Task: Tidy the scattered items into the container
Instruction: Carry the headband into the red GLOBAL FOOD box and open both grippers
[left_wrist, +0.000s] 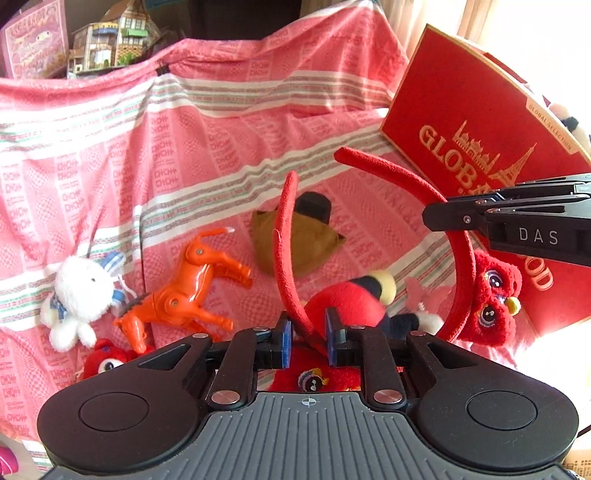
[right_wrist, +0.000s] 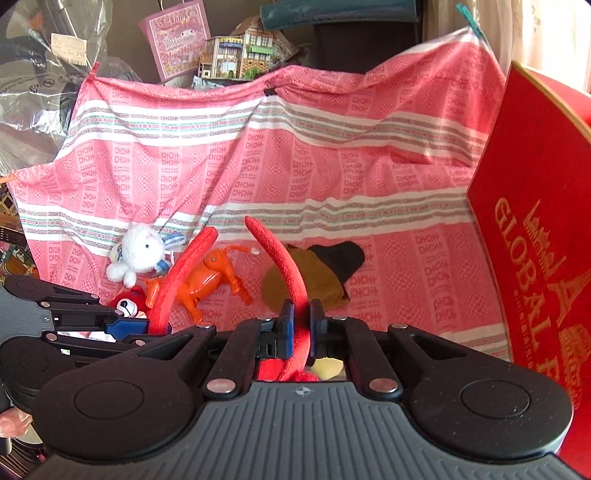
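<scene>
A red fabric headband (left_wrist: 284, 236) with a big-eyed red plush (left_wrist: 491, 295) on it hangs between both grippers above the pink cloth. In the left wrist view my left gripper (left_wrist: 308, 336) is shut on one arm of the band. My right gripper (right_wrist: 302, 321) is shut on the other arm (right_wrist: 284, 258) and shows as a black clamp (left_wrist: 436, 218) in the left wrist view. The red "GLOBAL" box (right_wrist: 535, 240) stands at the right, close behind the right gripper. Under the band lie a red plush (left_wrist: 347, 299), an orange toy horse (left_wrist: 195, 284), a white bunny plush (left_wrist: 81, 291) and a brown pouch (left_wrist: 310, 240).
A pink striped cloth (right_wrist: 332, 155) covers the surface and rises as a backdrop. A small red plush with eyes (left_wrist: 105, 360) lies by the horse. Behind the cloth stand a model house (right_wrist: 243, 51), a pink card (right_wrist: 177, 37) and plastic bags (right_wrist: 37, 92).
</scene>
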